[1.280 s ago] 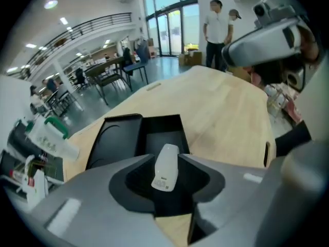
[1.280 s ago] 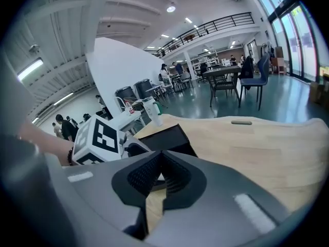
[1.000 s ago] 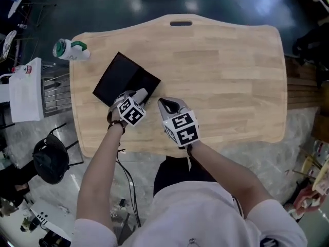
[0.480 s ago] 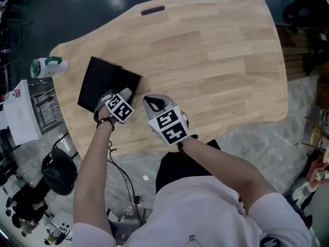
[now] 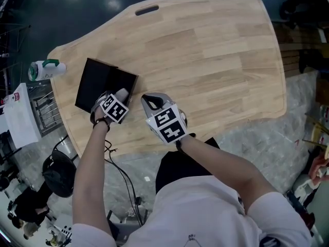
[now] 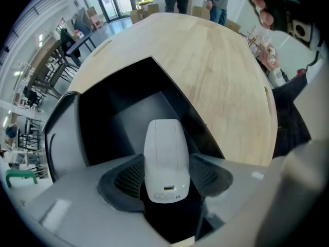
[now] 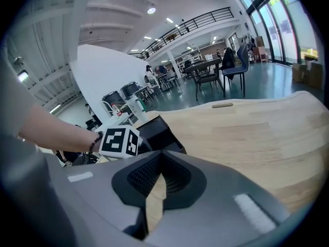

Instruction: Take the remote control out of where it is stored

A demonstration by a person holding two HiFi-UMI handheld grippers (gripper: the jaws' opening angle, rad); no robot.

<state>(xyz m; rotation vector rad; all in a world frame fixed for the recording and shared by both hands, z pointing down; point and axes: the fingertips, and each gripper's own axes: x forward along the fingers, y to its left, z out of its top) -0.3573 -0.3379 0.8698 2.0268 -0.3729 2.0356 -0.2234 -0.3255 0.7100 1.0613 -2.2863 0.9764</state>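
left gripper [image 5: 122, 94] clamped on white remote [image 6: 164, 153], over black box [image 5: 95, 82] | right gripper [image 5: 152, 102] jaws together, empty, just right of box

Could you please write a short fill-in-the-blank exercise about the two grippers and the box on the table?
The left gripper is shut on a ____ remote control.
The open box beyond it is ____ in colour.
The right gripper is shut and holds ____.
The box sits on a table made of ____.
Missing words: white; black; nothing; wood.
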